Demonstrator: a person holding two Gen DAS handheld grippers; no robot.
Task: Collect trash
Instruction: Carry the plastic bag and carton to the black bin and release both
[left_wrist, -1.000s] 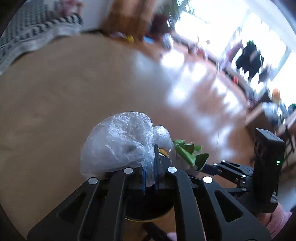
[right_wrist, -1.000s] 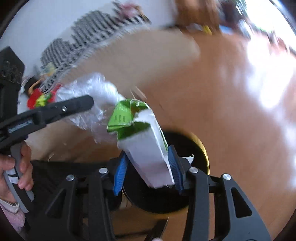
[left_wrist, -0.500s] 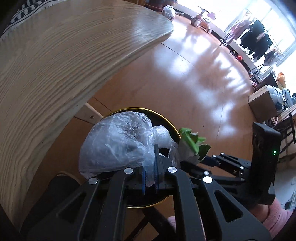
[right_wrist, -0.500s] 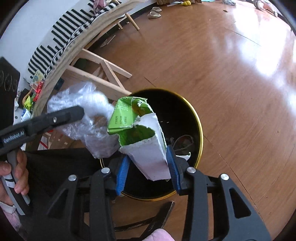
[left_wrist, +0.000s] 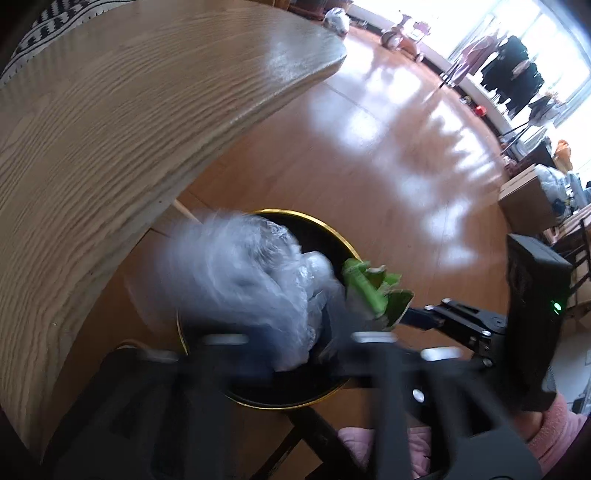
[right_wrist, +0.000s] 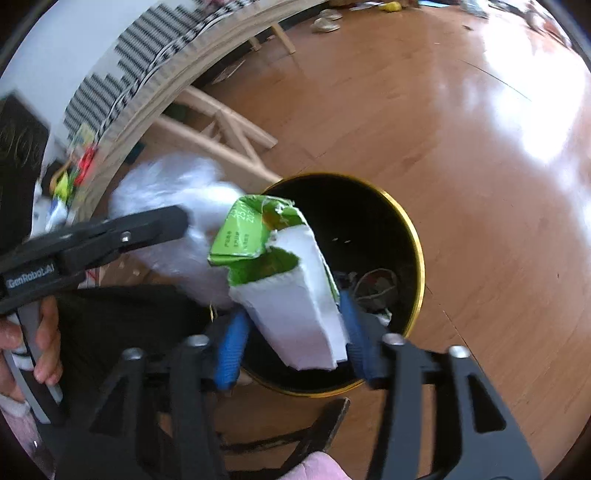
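A crumpled clear plastic bag (left_wrist: 240, 273) hangs blurred over a black bin with a gold rim (left_wrist: 332, 229). My left gripper (left_wrist: 297, 339) has its jaws opening wide; the bag sits loose between them, no pad pressing it. In the right wrist view a torn green-and-white carton (right_wrist: 291, 310) stands between the blue pads (right_wrist: 232, 347) of my right gripper (right_wrist: 295, 341). Its jaws are opening too, with a gap on the left side. The carton is above the bin's rim (right_wrist: 417, 258). The bag (right_wrist: 173, 184) and a left finger (right_wrist: 147, 229) show at the left.
A round wooden table (left_wrist: 129, 110) curves over the bin on the left, its pale legs (right_wrist: 221, 133) close behind the rim. Some trash (right_wrist: 373, 288) lies inside the bin. Shiny wood floor (right_wrist: 480, 147) spreads to the right. A hand (right_wrist: 44, 339) holds the left gripper's handle.
Both grippers have sunk toward the bin. The left jaws, shut on the bag before, have sprung apart and the bag is blurred. The right jaws have widened around the carton.
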